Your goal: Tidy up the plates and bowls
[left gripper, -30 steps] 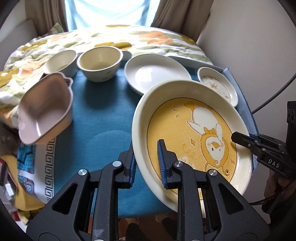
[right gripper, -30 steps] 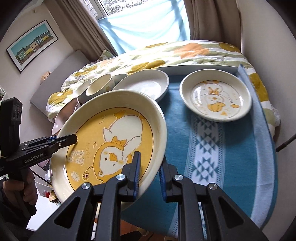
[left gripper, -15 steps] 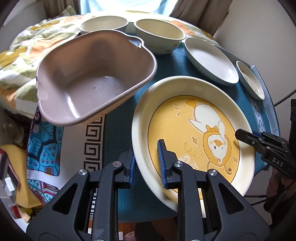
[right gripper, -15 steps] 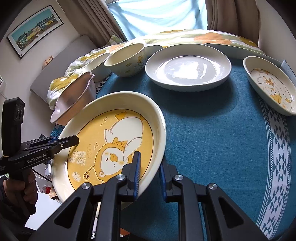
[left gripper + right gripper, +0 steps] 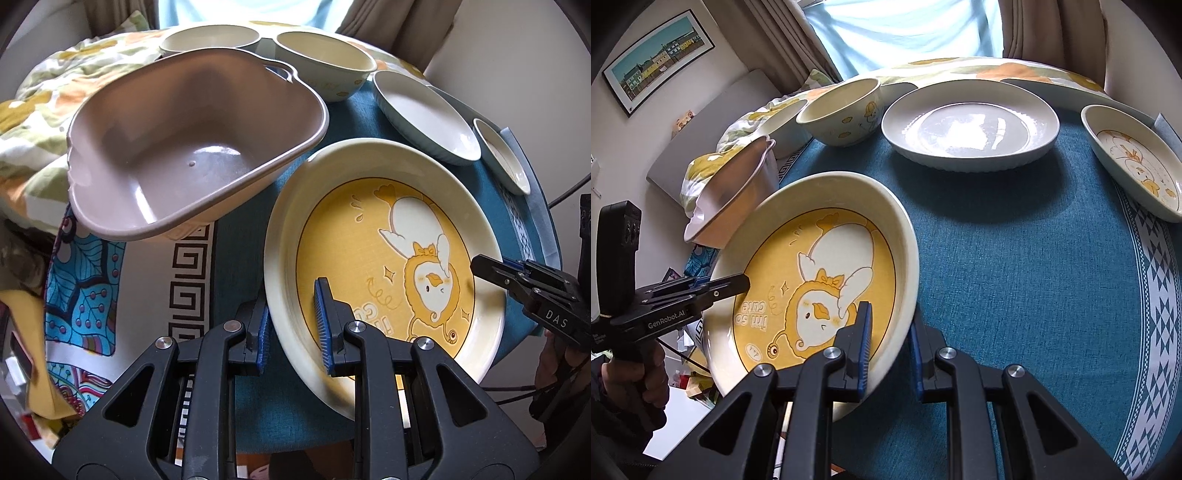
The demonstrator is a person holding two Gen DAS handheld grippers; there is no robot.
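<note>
Yellow duck plate (image 5: 388, 258) tilted above teal cloth (image 5: 1015, 277) near front-left edge, face up. Left gripper (image 5: 291, 328) and right gripper (image 5: 889, 345) each clamped on opposite rims. Brown basin (image 5: 192, 147) interior visible only left view; framed picture (image 5: 657, 62) only right.

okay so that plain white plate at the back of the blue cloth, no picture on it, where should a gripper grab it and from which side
Grip the white plate by its raised rim, at the near edge facing the open blue tablecloth. It sits flat, so only the upturned, ribbed rim gives the fingers something to pinch: one finger inside, one under the lip. Coming from the near side probably avoids the duck bowl on one flank and the small duck dish on the other.
</note>
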